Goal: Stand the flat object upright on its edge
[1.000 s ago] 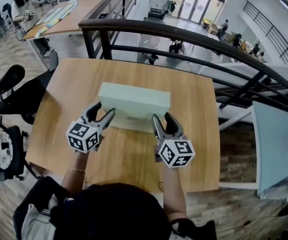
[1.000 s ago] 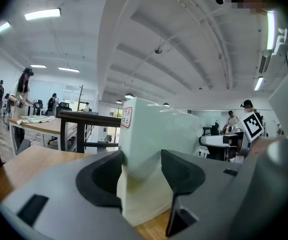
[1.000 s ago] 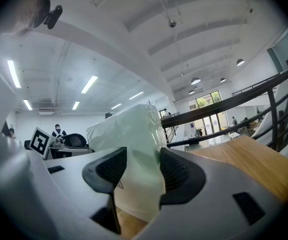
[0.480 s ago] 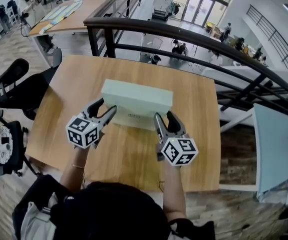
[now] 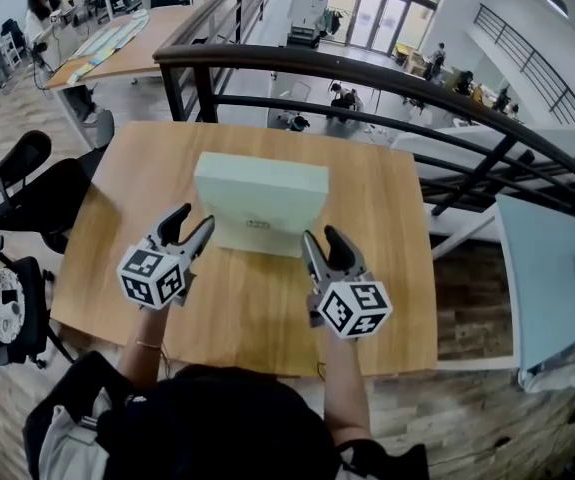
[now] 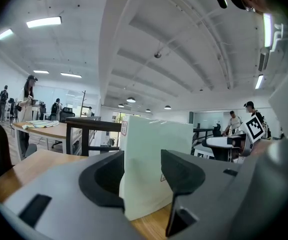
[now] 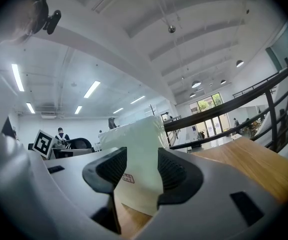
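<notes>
Both my grippers are level over the wooden table [image 5: 392, 268], one at each end of the box. The pale green box [image 5: 262, 203] is up on its long edge, near the middle of the table and a little toward the far side. Its long axis runs left to right across my view. The broad face looks straight back at me and the narrow top edge points up at the ceiling. A small label [image 5: 257, 226] sits low on that near face, by the bottom edge.

My left gripper [image 5: 193, 225] has its jaws spread, just beside the box's lower left corner. In the left gripper view that corner stands upright in the gap, and the pads do not press on it. My right gripper [image 5: 324, 238] is spread as well, just off the lower right corner. The right gripper view shows the box's end rising between the two ribbed pads with daylight on both sides. The box stands on its own edge on the wood.
</notes>
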{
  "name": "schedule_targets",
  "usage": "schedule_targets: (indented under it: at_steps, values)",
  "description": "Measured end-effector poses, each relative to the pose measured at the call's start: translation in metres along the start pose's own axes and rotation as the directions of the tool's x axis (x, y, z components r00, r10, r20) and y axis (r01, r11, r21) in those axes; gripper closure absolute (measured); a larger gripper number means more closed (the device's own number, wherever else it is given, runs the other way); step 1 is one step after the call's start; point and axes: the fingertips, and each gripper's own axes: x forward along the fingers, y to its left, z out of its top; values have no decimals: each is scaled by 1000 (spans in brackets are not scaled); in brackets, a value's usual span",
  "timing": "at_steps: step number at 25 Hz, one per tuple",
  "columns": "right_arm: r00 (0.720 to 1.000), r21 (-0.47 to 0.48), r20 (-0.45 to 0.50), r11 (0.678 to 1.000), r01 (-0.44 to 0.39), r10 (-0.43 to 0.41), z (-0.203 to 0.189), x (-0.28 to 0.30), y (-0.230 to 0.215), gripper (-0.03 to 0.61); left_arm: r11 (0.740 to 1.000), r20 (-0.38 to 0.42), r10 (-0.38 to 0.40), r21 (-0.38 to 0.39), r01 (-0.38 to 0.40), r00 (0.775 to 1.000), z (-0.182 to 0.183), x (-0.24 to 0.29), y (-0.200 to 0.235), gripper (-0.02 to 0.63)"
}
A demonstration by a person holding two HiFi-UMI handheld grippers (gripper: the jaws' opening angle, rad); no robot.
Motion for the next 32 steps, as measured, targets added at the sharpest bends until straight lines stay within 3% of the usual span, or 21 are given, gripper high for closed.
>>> schedule_targets:
  at_steps: [7, 12, 15, 24, 32]
  values:
    - [999, 7, 20, 1000, -26, 26, -1, -21, 17, 474, 999, -14, -45, -12, 44, 999, -11, -12, -21, 397]
    - [999, 14, 20, 999, -33, 33, -7, -36, 27, 515, 994, -7, -110, -7, 110, 994, -13, -22, -42, 529]
    - [999, 8, 18, 999, -32, 32, -11, -45, 32, 526, 989, -1, -146, -8, 146, 989, -14, -30, -55, 565]
    - [999, -6, 28, 1000, -25, 25, -17, -72, 42, 540, 991, -18, -129, 12, 130, 991, -22, -54, -71, 568]
    - [999, -26, -19, 999, -31, 31, -29, -87, 48, 546, 995, -24, -103, 6, 103, 994, -31, -67, -80, 568]
